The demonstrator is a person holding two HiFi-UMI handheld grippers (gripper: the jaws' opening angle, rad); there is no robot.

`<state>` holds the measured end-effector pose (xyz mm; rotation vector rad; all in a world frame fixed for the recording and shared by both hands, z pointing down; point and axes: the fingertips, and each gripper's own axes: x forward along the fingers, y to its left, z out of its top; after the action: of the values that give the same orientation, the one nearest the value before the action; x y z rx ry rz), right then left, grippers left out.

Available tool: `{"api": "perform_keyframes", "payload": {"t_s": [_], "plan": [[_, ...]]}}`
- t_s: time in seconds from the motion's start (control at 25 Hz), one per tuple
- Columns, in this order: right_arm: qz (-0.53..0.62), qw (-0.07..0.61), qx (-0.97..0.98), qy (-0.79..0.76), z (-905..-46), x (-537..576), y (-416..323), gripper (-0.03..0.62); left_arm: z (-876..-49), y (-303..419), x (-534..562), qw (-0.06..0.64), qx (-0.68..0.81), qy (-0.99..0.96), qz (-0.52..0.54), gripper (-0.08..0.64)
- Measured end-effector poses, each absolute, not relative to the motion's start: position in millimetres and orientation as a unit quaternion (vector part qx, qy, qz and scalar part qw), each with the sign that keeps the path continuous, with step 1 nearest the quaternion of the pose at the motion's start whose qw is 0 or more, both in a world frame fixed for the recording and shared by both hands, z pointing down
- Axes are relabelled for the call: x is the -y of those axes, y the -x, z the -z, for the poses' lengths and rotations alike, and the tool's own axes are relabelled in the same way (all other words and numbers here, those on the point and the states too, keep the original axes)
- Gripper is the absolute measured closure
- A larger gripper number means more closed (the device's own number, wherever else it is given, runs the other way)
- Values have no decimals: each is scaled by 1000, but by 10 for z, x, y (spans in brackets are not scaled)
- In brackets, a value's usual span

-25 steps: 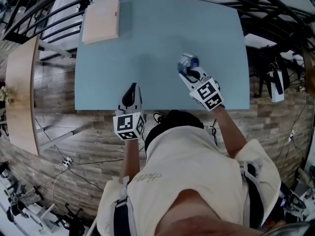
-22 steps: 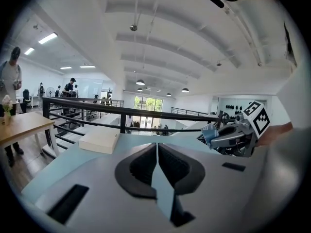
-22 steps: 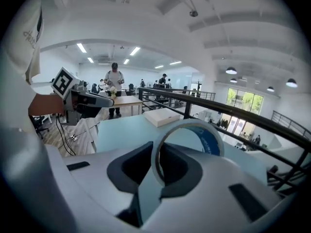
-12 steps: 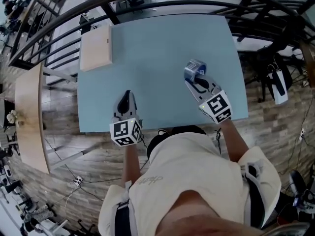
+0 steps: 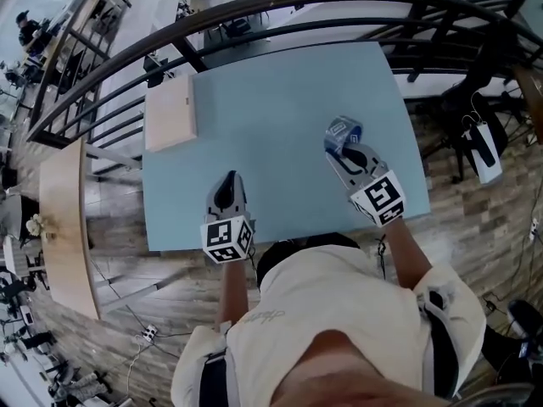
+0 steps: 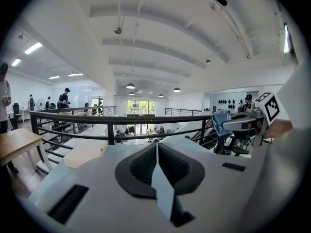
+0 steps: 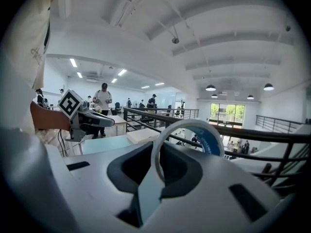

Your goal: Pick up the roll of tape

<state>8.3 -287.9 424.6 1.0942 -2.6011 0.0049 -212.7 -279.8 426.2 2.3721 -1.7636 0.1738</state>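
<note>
Blue-cored ring of tape (image 7: 212, 142) clamped in right gripper (image 7: 156, 164); left gripper (image 6: 156, 149) closed, empty.

- The flat board (image 5: 170, 113) lies on the far left corner of the surface (image 5: 280, 100).
- The roll of tape (image 5: 342, 131) sits between the jaws of the right hand-held gripper (image 5: 346, 145), over the right side.
- The left hand-held gripper (image 5: 226, 179) is over the near edge, well left of the tape.
- The railing (image 5: 254, 11) runs behind the surface.

Pale blue counter (image 5: 280, 134), a flat tan box (image 5: 170, 113) sitting on its far-left corner, black railing (image 6: 97, 119) just beyond.
</note>
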Motion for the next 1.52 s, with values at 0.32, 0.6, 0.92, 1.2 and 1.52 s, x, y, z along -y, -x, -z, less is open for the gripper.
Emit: {"api": "perform_keyframes", "payload": {"t_s": [0.32,0.6,0.92,1.2,1.52], "plan": [[-2,132,895,-426,-4061,2821,-129,540,-4043,2050,2929,73,557,-826,-46,531],[9,109,895,-433,-3951,2702,4,540,-3841,2021,2972,60,537,-841,-27,531],[37,97,897,-429,-3707,2648,243,540,-3657,2192,2907,46,533,-845,-17,531],[32,92,893,-440,-3664,2619,258,540,-3641,2250,2878,39,532,-846,-10,531],[34,97,894,-437,-3672,2621,284,540,-3652,2174,2815,23,525,-851,-21,531]]}}
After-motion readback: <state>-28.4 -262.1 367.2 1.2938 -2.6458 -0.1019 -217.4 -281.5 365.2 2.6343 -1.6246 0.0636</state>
